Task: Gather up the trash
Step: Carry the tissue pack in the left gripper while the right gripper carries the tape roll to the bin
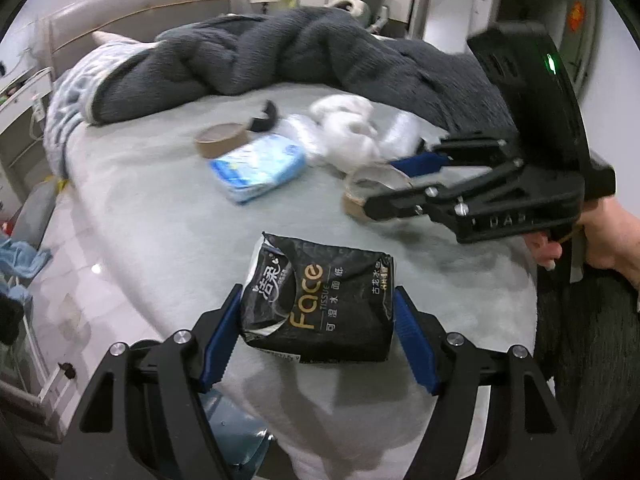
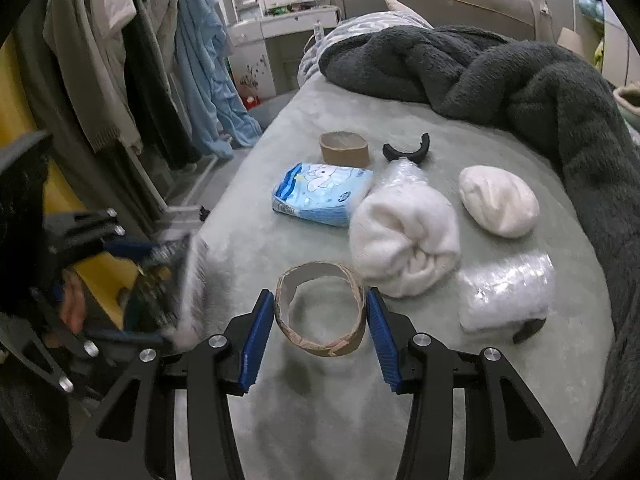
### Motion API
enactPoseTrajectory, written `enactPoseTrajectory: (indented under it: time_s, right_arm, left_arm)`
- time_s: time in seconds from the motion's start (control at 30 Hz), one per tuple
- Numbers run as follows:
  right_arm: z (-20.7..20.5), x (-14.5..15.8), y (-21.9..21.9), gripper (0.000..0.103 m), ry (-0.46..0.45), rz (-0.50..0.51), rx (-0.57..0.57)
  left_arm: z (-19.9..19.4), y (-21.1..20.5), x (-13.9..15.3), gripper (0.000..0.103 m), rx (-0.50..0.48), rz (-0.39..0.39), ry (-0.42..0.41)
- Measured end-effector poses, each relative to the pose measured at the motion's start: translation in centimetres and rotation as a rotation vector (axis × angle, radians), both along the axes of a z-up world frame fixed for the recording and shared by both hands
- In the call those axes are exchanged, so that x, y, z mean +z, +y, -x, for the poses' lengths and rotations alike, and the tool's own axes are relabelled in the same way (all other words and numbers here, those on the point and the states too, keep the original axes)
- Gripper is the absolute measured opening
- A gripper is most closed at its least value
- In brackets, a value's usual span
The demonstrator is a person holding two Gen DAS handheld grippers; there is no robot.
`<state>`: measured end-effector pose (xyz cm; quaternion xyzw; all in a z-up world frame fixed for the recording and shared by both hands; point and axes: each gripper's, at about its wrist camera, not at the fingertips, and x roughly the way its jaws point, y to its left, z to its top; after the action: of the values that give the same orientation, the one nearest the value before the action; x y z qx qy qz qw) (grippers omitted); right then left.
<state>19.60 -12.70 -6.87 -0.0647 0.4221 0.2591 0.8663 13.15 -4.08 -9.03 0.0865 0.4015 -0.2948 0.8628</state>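
Note:
A black "Face" tissue pack (image 1: 320,300) sits between the blue pads of my left gripper (image 1: 316,332) at the near edge of the bed, and both pads touch its sides. In the right wrist view the same pack (image 2: 168,280) is a blur at the far left. A flattened cardboard tape ring (image 2: 320,312) lies on the pale green bed cover (image 2: 340,400). My right gripper (image 2: 320,320) straddles the ring with a pad against each side. The left wrist view shows that ring (image 1: 372,184) inside the right gripper (image 1: 384,184), which a person's hand (image 1: 600,240) holds.
Farther back on the bed lie a second cardboard ring (image 2: 344,148), a blue tissue pack (image 2: 320,192), a fluffy white bundle (image 2: 404,240), a white oval lump (image 2: 498,200), clear plastic wrap (image 2: 508,292) and a black curved piece (image 2: 406,152). A dark grey blanket (image 2: 520,80) is heaped behind. Clothes (image 2: 120,60) hang at the left.

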Motion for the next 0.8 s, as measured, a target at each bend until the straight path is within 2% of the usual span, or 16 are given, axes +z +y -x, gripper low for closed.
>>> enactPoseTrajectory:
  time_s: [0.2, 0.4, 0.8]
  right_arm:
    - [-0.3, 1.2, 2.1, 0.047, -0.015, -0.018, 0.016]
    - [-0.9, 2.4, 5.5, 0.047, -0.018, -0.015, 0.036]
    - [-2.9, 3.0, 13.2, 0.047, 0.009, -0.015, 0.098]
  left_arm:
    - [-1.0, 4.0, 0.6, 0.075, 0.171, 0.0, -0.02]
    - [-2.6, 8.7, -0.4, 0.075, 0.394, -0.059, 0.012]
    - [-3.1, 16.0, -2.4, 0.075, 0.616, -0.035, 0.125]
